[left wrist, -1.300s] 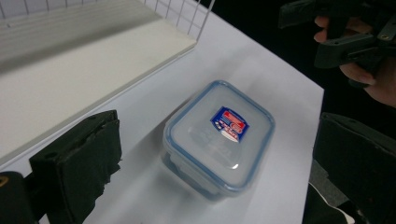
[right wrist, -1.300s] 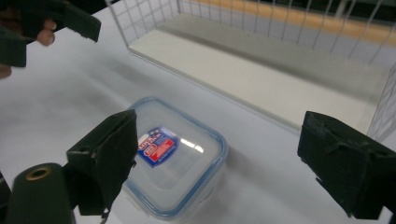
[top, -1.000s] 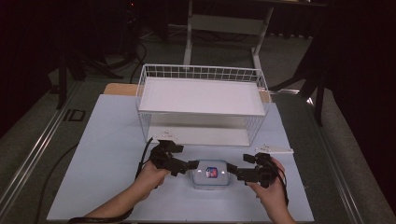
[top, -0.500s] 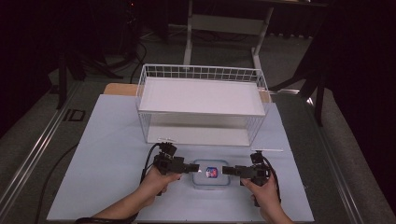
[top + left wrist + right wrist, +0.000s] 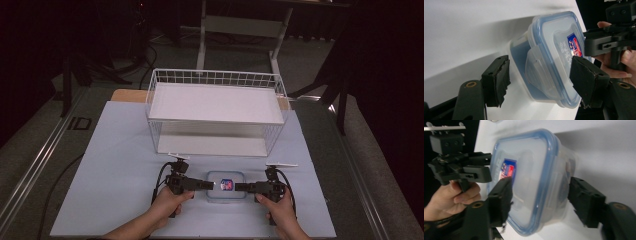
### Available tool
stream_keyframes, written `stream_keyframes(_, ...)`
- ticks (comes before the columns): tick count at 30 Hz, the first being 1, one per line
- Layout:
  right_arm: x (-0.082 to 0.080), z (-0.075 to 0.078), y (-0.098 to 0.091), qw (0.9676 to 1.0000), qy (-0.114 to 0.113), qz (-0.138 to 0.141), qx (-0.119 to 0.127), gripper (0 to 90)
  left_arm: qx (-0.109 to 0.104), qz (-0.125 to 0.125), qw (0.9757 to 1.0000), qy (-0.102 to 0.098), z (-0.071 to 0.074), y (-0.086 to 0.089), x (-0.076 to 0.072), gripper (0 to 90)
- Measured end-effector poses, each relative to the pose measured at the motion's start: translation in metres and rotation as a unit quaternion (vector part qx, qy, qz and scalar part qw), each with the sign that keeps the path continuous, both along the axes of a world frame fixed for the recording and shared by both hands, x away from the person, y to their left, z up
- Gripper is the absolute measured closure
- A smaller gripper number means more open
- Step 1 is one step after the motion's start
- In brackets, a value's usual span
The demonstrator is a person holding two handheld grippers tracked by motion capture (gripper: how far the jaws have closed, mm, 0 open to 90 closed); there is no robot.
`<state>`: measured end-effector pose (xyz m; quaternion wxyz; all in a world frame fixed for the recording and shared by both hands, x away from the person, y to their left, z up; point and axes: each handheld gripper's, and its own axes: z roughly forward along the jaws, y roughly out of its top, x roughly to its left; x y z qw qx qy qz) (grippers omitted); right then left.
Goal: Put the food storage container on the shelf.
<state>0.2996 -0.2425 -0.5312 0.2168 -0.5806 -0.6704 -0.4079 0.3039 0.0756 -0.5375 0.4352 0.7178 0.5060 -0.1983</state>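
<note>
The room is dark beyond the work area; a table leg frame and black cables stand on the floor behind. The work surface is a pale blue-white table top (image 5: 115,165). At its far half stands a white wire basket (image 5: 216,80) with a flat white panel laid across its top and a second white shelf below.

At the near edge of the table, centred between the two hands, sits a clear plastic food container (image 5: 226,186) with a blue-rimmed snap lid and a red and blue label on top. It rests flat on the table, in front of the basket and apart from it.

Left gripper (image 5: 210,185): held in the person's left hand (image 5: 167,206), pointing inward at the container's left side. In the left gripper view its jaws stand apart, one on each side of the container's (image 5: 549,57) end with the clear lid latch between them; neither pad touches the plastic.

Right gripper (image 5: 239,187): held in the right hand (image 5: 280,212), pointing inward at the container's right side. In the right gripper view its jaws are spread, straddling the container (image 5: 536,182), one over the lid and one beyond the base. Contact cannot be confirmed; the view is blurred.
</note>
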Motion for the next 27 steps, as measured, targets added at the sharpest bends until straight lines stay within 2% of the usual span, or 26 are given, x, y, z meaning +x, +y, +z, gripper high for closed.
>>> stream_keyframes(2, -0.001, -0.001, -0.002, 1.0000, 0.006, -0.001, 0.006, 37.9, -0.018, -0.019, 0.9994, 0.021, -0.003, -0.005, -0.001, 34.9)
stream_keyframes(3, -0.002, -0.002, -0.003, 0.9999, 0.009, 0.000, 0.010, 38.5, -0.013, -0.018, 0.9995, 0.023, -0.004, -0.007, -0.003, 34.5)
stream_keyframes(5, -0.003, -0.002, -0.003, 0.9999, 0.006, -0.002, 0.009, 40.1, -0.007, -0.012, 0.9997, 0.019, -0.002, -0.009, -0.004, 32.8)
stream_keyframes(7, -0.005, 0.002, -0.003, 1.0000, -0.005, -0.003, 0.000, 43.1, -0.008, -0.001, 1.0000, 0.006, 0.002, -0.007, -0.005, 39.2)
stream_keyframes(9, -0.007, 0.003, -0.002, 0.9999, -0.005, -0.010, -0.003, 43.2, 0.000, 0.000, 1.0000, -0.004, 0.005, -0.007, -0.007, 44.5)
stream_keyframes(17, -0.011, 0.008, 0.003, 0.9993, -0.021, -0.019, -0.025, 42.7, 0.018, 0.030, 0.9993, -0.011, 0.011, -0.013, -0.015, 45.4)
stream_keyframes(20, -0.013, 0.011, 0.005, 0.9989, -0.026, -0.023, -0.032, 42.6, 0.032, 0.034, 0.9987, -0.022, 0.015, -0.015, -0.019, 45.3)
stream_keyframes(21, -0.014, 0.011, 0.006, 0.9986, -0.031, -0.024, -0.036, 42.6, 0.033, 0.036, 0.9985, -0.025, 0.015, -0.015, -0.020, 45.3)
stream_keyframes(23, -0.014, 0.012, 0.007, 0.9983, -0.037, -0.025, -0.038, 42.5, 0.020, 0.051, 0.9982, -0.021, 0.014, -0.013, -0.022, 46.8)
stream_keyframes(27, -0.014, 0.016, 0.010, 0.9966, -0.059, -0.026, -0.051, 42.1, 0.040, 0.050, 0.9968, -0.048, 0.020, -0.017, -0.023, 47.9)
